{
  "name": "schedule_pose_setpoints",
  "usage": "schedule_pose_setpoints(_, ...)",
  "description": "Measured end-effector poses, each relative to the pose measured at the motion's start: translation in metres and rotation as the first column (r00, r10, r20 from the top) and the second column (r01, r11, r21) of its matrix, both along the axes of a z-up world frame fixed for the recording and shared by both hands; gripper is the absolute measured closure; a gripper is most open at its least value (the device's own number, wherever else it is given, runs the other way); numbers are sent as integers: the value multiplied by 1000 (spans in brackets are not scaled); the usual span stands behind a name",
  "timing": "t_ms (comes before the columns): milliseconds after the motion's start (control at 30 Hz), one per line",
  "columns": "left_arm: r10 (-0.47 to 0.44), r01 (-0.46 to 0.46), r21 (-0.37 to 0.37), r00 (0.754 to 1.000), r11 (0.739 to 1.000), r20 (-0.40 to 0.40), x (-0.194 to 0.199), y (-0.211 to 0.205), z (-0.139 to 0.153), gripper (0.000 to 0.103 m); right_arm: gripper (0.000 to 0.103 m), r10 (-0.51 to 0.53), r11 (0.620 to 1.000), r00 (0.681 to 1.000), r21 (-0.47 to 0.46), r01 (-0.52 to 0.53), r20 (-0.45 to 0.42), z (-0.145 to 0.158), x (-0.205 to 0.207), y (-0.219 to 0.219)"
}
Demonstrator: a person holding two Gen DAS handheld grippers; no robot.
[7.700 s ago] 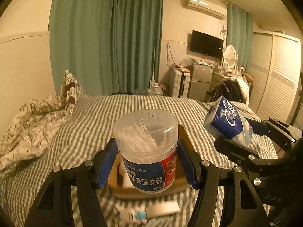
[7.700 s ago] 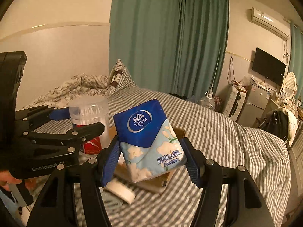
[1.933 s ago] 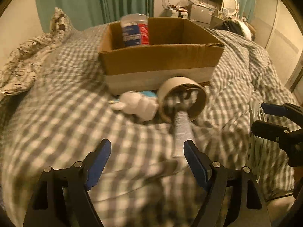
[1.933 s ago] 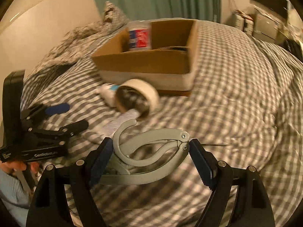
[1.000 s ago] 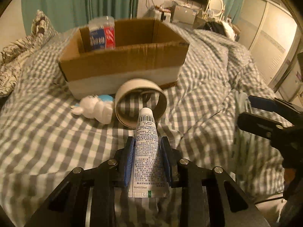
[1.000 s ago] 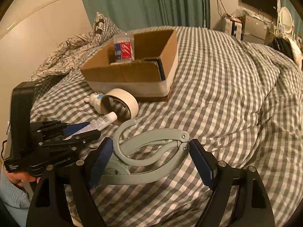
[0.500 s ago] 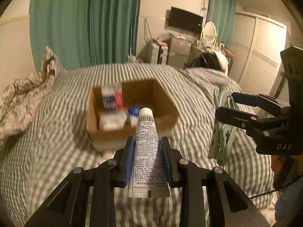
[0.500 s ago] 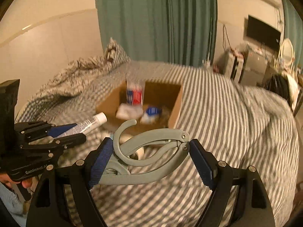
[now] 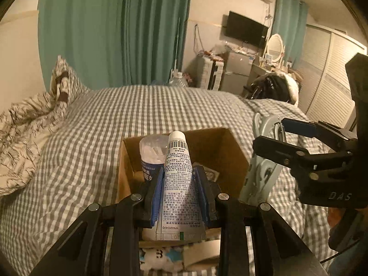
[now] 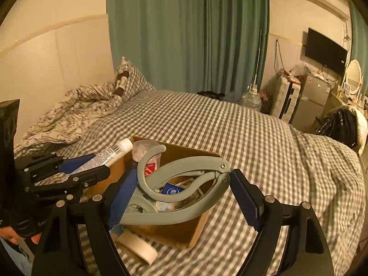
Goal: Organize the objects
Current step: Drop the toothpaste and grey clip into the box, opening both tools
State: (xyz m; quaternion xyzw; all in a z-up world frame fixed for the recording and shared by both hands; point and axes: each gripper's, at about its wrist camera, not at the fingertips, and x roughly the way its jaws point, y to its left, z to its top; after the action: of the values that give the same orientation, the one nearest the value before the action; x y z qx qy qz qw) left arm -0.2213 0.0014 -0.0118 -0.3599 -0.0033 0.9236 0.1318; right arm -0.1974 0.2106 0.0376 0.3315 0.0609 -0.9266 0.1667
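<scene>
My left gripper (image 9: 179,195) is shut on a white tube with fine print (image 9: 178,179) and holds it above the open cardboard box (image 9: 220,147) on the checked bed. The tube also shows in the right wrist view (image 10: 110,155). My right gripper (image 10: 184,197) is shut on a grey plastic clamp (image 10: 181,184), held over the box (image 10: 184,232). The clamp shows at the right of the left wrist view (image 9: 264,161). Inside the box stand a cotton swab jar (image 9: 153,154) and a blue tissue pack (image 10: 172,189).
A tape roll (image 10: 138,246) and a small white and blue toy (image 9: 158,258) lie on the bed in front of the box. A rumpled quilt and pillow (image 9: 30,119) lie at the left. Furniture and a TV stand beyond the bed.
Both grippers have moved forward and lower over the box, which now looks closer. The tube and the clamp stay gripped.
</scene>
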Motion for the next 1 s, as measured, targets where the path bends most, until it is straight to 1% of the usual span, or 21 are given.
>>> schedule_pose_setpoints(133,-6,6,-10,999,1000,47,-15,0,-30,75,21,10,1000,998,21,-11,60,-31,-35,-12)
schedule_pose_setpoints(200,-23,23,0,997,1000,76,-22,0,-42,75,21,11,1000,997,29,-13,80,-42,-45,-17)
schedule_pose_setpoints(267,-34,34,0,996,999,86,-23,0,-47,74,20,11,1000,996,27,-13,90,-52,-54,-16)
schedule_pose_setpoints(333,-33,33,-7,997,999,77,-22,-1,-47,70,19,2,1000,997,16,-4,79,-56,-58,-14)
schedule_pose_setpoints(367,-28,29,-5,997,1000,75,-21,-2,-46,59,12,-2,1000,997,7,1,71,-55,-58,-12)
schedule_pose_setpoints(400,-21,22,-3,997,1000,74,-20,-3,-44,39,8,-11,1000,998,-3,11,59,-53,-58,-10)
schedule_pose_setpoints(433,-4,4,-2,998,1000,64,-17,-4,-40,31,8,-22,1000,999,-8,22,50,-50,-56,-8)
schedule_pose_setpoints(467,11,-11,0,999,1000,49,-14,-5,-36,26,8,-28,1000,999,-10,29,43,-46,-52,-7)
schedule_pose_setpoints(567,21,-21,0,999,1000,35,-3,-9,-23,26,7,-42,999,999,-11,42,16,-31,-40,-4)
schedule_pose_setpoints(633,40,-40,-16,999,999,18,8,-13,-12,23,7,-52,999,999,-8,52,-3,-18,-27,1)
schedule_pose_setpoints(700,57,-57,-21,998,998,1,18,-17,-2,14,7,-59,998,998,-8,59,-23,-4,-11,7)
schedule_pose_setpoints(800,80,-80,0,996,997,-36,38,-25,17,4,7,-52,999,998,-1,52,-42,17,12,13)
schedule_pose_setpoints(900,92,-92,8,993,996,-72,59,-29,32,2,7,-41,999,995,28,43,-86,40,44,13)
schedule_pose_setpoints(1000,99,-100,-1,991,995,-92,78,-32,40,0,7,-32,998,993,47,38,-116,53,67,9)
